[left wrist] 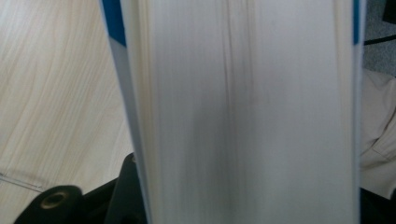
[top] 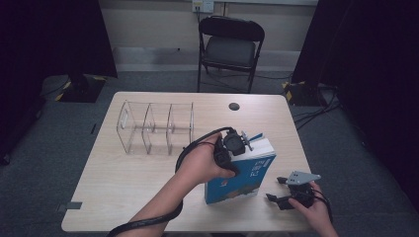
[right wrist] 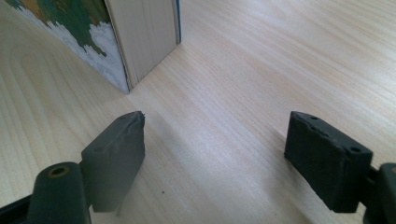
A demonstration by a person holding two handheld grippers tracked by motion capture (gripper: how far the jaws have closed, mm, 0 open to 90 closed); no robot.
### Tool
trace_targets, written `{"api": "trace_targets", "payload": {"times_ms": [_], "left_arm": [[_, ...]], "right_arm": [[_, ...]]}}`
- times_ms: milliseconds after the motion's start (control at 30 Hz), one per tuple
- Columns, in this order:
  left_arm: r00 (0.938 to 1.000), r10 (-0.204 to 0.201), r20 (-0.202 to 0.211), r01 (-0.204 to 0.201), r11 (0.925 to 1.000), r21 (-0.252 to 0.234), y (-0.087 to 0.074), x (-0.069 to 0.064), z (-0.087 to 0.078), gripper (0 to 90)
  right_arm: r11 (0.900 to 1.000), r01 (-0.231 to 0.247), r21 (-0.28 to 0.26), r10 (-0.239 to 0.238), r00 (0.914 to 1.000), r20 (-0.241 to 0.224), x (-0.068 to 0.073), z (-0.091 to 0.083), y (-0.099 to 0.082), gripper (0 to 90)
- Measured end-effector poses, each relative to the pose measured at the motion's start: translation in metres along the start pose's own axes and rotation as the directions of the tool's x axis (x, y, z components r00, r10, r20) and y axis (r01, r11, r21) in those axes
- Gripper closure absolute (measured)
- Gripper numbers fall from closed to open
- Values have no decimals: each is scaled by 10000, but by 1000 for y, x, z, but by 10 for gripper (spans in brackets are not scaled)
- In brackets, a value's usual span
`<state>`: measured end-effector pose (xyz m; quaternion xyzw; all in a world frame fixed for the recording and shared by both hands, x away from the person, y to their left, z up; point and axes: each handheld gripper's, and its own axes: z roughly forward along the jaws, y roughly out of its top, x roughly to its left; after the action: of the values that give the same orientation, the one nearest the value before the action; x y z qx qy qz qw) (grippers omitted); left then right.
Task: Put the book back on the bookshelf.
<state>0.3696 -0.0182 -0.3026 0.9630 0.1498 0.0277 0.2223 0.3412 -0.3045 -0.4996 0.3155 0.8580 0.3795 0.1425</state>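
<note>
The left gripper (top: pixel 236 144) is on top of the book (top: pixel 247 180), and the grip is on: its jaws are clamped across the book's thickness, up at the top edge. The book stands upright on the surface (top: pixel 123 177), near the front right part, blue cover facing the person, white page block turned to the right. In the left gripper view the pages (left wrist: pixel 243 112) run straight up between the jaws, blue cover edges on either side, with pale wood grain off to the left.

Over to the right gripper (top: pixel 282 191): it sits low at the front right corner of the surface, the hand (top: pixel 310 207) wrapped round it, grey plate on top. Its jaws stand wide apart with nothing between them, bare wood showing in the gap. In the right gripper view they point along the surface toward the book's bottom corner (right wrist: pixel 126 56), near it but not touching.

Behind the book and to the left, a clear rack (top: pixel 155 127) with three compartments stands on the surface, well apart from both grippers. A small dark disc (top: pixel 234 106) lies near the far edge. Beyond the surface, a black folding chair (top: pixel 230 48) faces the scene. The left gripper's cable (top: pixel 148 222) trails back along the forearm to the front edge.
</note>
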Motion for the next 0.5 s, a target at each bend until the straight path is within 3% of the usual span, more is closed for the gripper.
{"api": "trace_targets", "payload": {"times_ms": [333, 500], "left_arm": [[9989, -466, -54, 465, 9987, -187, -3, 2, -4, 612], [9951, -968, -213, 961, 9948, -341, -7, 6, -14, 614]], "right_arm": [[10000, 13, -14, -13, 10000, 0, 0, 0, 0, 196], [10000, 37, -20, -37, 10000, -8, -1, 0, 0, 196]]}}
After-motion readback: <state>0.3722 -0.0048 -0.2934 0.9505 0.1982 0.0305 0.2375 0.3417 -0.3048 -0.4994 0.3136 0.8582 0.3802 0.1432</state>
